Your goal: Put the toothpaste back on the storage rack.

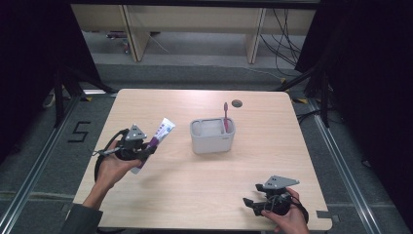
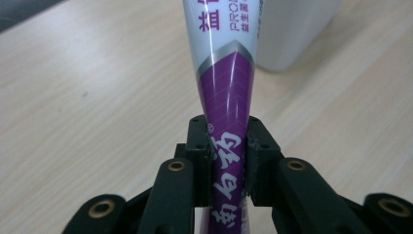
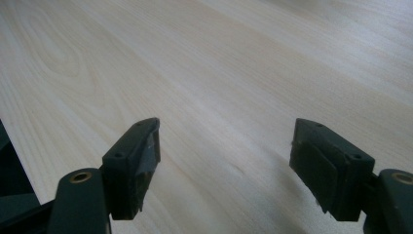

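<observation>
Toothpaste tube (image 2: 224, 92) sits clamped in the left hand-held gripper (image 2: 228, 146); right hand-held gripper (image 3: 224, 165) gapes; grey caddy (image 1: 210, 141) holds a toothbrush (image 1: 225, 116).

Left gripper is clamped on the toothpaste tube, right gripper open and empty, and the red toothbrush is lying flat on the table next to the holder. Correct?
Not quite. The toothbrush stands upright inside the holder, as the high view shows. The rest holds: the left gripper is clamped on the toothpaste tube, and the right gripper is open and empty.

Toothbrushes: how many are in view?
1. A pink toothbrush stands upright in the right compartment of the grey holder at mid-table. The left gripper holds a toothpaste tube, not a brush. The holder's walls could hide another.
</observation>
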{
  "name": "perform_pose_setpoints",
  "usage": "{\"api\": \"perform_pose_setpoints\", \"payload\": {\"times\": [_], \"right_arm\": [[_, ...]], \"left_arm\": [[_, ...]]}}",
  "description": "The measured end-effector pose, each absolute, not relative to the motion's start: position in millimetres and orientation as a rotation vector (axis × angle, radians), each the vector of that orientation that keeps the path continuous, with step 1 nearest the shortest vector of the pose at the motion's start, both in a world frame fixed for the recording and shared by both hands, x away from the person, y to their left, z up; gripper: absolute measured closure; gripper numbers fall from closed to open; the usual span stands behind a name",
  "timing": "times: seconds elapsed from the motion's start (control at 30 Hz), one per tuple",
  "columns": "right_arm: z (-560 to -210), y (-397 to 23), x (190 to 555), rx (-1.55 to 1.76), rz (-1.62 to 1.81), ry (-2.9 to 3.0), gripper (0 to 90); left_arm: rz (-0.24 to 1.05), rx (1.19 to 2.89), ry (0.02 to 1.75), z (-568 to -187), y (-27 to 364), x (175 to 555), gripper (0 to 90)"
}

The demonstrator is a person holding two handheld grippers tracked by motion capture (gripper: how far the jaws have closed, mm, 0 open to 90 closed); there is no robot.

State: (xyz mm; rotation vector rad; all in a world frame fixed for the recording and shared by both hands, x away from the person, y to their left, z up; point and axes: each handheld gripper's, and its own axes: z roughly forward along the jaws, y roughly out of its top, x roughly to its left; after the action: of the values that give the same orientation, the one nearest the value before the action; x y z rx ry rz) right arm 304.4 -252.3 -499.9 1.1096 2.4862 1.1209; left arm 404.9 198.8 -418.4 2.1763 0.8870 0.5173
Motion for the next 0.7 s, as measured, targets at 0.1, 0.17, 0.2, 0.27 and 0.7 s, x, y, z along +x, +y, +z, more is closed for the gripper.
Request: {"api": "perform_pose_setpoints", "payload": {"times": [0.1,0.17,0.2,0.27,0.7], "right_arm": [[-500.8,-251.6,304.9,1.111,1.15,2.49,27.7],[-501.0,-252.2,305.0,1.105,1.13,2.472,27.7],[-500.9,-252.1,304.9,1.105,1.13,2.471,27.7],[-500.6,-251.8,304.7,1.111,1.132,2.473,27.7],[-502.9,-251.9,307.0,1.102,1.155,2.494,27.7]], "left_arm": [[0.508,2.109,0.9,-415.0,193.8,406.6,75.2],[0.518,2.079,0.897,-412.6,191.5,408.8,75.2],[0.511,2.069,0.894,-411.7,189.8,409.5,75.2],[0.524,2.053,0.892,-410.7,187.4,409.9,75.3],[0.522,1.851,0.939,-406.7,159.1,423.0,75.3]]}}
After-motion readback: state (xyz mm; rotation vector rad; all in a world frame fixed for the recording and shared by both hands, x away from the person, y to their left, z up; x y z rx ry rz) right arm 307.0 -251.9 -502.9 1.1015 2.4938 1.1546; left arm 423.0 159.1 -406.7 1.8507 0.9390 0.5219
